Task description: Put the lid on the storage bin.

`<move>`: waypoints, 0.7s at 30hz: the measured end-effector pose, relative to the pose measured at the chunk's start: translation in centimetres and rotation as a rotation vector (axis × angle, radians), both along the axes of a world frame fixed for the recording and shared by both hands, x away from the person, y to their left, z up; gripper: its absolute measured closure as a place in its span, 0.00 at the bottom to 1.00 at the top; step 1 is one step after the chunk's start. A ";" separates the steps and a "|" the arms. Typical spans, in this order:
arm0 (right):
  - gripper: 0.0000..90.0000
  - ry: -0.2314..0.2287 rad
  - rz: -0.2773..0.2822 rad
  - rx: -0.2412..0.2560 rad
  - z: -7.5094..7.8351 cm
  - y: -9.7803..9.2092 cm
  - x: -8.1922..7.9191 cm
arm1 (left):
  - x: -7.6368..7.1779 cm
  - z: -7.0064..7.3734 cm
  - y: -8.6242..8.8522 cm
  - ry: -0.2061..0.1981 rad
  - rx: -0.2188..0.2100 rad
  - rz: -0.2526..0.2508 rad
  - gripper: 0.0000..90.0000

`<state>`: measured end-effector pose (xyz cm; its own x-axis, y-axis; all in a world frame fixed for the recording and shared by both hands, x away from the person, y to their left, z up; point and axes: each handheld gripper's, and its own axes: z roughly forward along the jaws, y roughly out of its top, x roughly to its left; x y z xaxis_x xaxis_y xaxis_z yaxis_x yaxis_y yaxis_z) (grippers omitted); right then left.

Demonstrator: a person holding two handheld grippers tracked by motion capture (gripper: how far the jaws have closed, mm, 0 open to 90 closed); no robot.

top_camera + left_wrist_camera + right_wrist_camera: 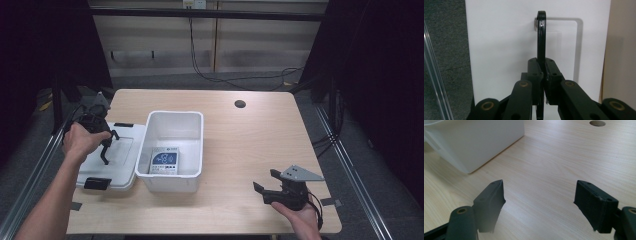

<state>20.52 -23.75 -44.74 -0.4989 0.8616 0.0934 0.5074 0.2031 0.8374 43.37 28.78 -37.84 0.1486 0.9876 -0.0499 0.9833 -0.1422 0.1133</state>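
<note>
A white lid (122,162) with black latches (96,183) lies flat at the table's left. My left gripper (106,150) hangs over it, pointing down. In the left gripper view that gripper (543,62) is shut on a thin black curved piece (541,35), seen edge-on against the white lid (499,37). An open white bin (175,114) stands beside the lid, with a blue and white box (165,161) on its floor. Near the front right edge my right gripper (266,181) is open, pointing left toward the bin. Nothing lies between its jaws (539,192) but bare wood.
The bin's wall (479,142) rises at the upper left of the right gripper view. A round cable hole (240,104) sits in the wooden tabletop (250,145) at the back. Dark metal rails run along both sides of the table.
</note>
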 end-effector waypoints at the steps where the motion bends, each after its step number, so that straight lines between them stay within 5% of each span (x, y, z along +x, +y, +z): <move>1: 0.26 -0.001 0.000 0.000 0.0 0.0 0.0 | -0.1 0.2 0.2 -0.002 -0.005 0.001 0.94; 21: 0.26 0.001 -0.003 -0.001 0.0 -0.1 0.1 | -0.9 2.4 1.6 -0.014 -0.013 -0.015 0.94</move>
<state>20.57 -23.80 -44.79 -0.4960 0.8633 0.0934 0.5092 0.2020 0.8366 42.47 30.42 -35.45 0.1641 0.9846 -0.0605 0.9794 -0.1553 0.1288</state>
